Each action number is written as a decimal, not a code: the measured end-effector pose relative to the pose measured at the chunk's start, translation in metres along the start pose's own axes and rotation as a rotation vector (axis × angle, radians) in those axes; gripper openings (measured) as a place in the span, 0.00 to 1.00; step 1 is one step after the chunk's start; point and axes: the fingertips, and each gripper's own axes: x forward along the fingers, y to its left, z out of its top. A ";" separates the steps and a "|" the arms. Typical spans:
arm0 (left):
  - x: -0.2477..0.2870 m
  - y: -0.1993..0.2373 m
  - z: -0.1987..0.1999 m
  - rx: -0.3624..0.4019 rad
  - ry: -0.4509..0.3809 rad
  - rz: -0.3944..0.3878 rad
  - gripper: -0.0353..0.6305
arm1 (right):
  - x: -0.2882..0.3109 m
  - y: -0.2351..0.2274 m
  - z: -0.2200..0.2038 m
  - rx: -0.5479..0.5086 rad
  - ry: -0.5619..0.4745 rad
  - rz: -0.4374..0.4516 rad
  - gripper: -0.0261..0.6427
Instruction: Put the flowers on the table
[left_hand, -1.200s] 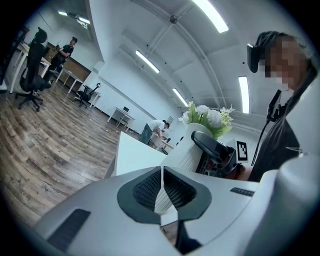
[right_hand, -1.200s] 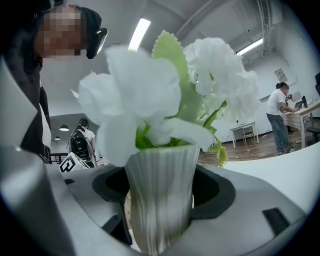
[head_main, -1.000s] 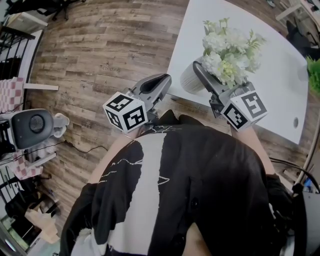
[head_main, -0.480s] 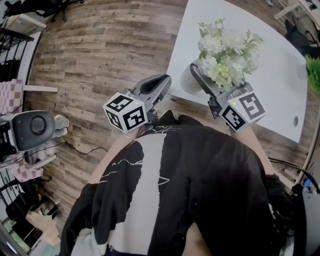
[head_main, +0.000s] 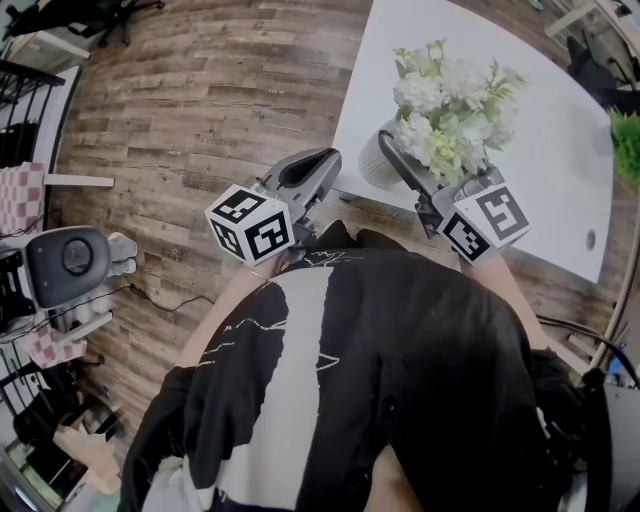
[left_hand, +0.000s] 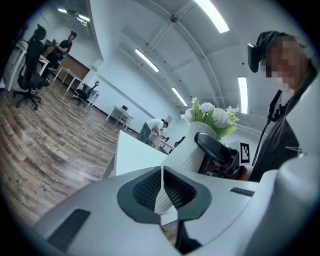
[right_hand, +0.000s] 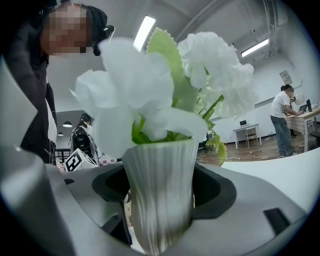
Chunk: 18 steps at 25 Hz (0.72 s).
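Observation:
A white ribbed vase (right_hand: 160, 190) of white flowers (right_hand: 165, 90) fills the right gripper view, wedged between the two dark pads. My right gripper (right_hand: 162, 195) is shut on the vase, its jaws standing wide around it. In the head view the vase (head_main: 376, 160) and flowers (head_main: 450, 100) sit over the near left corner of the white table (head_main: 530, 190), with the right gripper (head_main: 390, 145) at the vase. Whether the vase touches the table cannot be told. My left gripper (head_main: 322, 165) hangs beside the table edge, over the floor, shut and empty (left_hand: 162, 187).
Wooden plank floor lies left of the table. A grey rounded machine (head_main: 65, 258) stands at the far left. A green plant (head_main: 628, 140) shows at the right edge. People and desks are in the background (right_hand: 282, 117).
The right gripper has carried the vase and flowers a little forward and to the left over the table corner. The left gripper has stayed where it was.

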 end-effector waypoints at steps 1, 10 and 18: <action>0.000 0.000 0.000 0.000 0.000 -0.001 0.09 | 0.000 0.001 0.000 -0.003 0.002 0.002 0.56; 0.003 -0.001 0.001 -0.001 0.004 -0.003 0.09 | 0.000 0.001 -0.001 -0.005 0.009 0.005 0.56; 0.002 -0.002 0.003 -0.002 0.002 0.001 0.09 | 0.000 0.002 0.001 -0.010 0.014 0.010 0.56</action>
